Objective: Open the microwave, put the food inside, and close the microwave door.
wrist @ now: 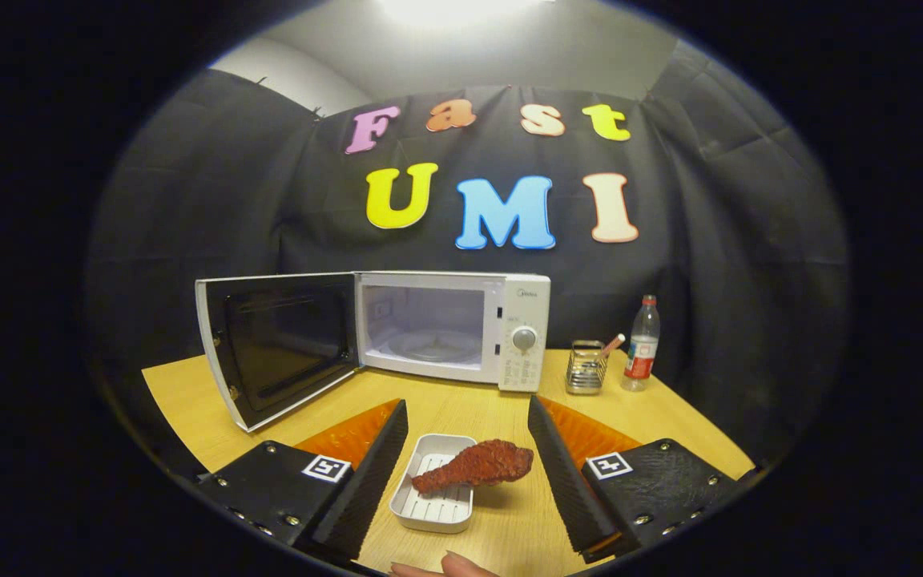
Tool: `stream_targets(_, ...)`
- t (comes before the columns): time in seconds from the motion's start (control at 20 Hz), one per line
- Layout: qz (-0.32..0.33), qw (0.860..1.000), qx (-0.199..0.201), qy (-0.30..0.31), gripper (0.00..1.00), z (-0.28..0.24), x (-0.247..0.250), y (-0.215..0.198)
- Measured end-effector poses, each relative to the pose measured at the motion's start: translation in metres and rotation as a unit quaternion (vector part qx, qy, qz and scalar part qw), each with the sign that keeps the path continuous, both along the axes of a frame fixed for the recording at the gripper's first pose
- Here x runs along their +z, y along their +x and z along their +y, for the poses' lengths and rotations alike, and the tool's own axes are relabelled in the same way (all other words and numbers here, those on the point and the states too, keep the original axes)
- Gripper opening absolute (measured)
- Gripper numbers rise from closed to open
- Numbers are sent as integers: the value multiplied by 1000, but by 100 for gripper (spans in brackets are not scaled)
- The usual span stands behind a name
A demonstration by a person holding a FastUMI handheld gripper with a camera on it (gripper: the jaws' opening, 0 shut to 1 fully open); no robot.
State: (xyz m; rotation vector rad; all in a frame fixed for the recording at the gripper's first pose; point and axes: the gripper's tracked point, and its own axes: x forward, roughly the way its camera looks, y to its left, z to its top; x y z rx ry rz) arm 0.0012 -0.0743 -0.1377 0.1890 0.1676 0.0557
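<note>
A white microwave [501, 328] stands at the back of the wooden table [189, 401], its door [277, 344] swung wide open to the left and its cavity [425, 328] bare with a glass turntable. A reddish-brown chicken drumstick [477, 466] rests across a small white tray [436, 489] on the table. My gripper [468, 461] is open, its fingers standing apart on either side of the tray and drumstick without touching them. The microwave lies well beyond the fingers.
To the right of the microwave stand a metal wire holder [586, 369] with a utensil in it and a plastic bottle [642, 343] with a red label. A person's fingertips [449, 567] rest at the table's near edge, just behind the tray.
</note>
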Motion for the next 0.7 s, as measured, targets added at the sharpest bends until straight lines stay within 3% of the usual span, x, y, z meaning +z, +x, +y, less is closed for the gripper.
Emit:
stream_targets(0.2,48,997,-20,54,92,-16,-39,13)
stream_targets(0.4,75,991,-7,110,95,-7,-61,17)
stream_targets(0.6,95,987,-3,129,96,-4,-78,30)
stream_targets(0.65,99,986,-2,136,93,-2,-82,33)
stream_targets(0.7,100,984,0,147,81,-1,-83,35)
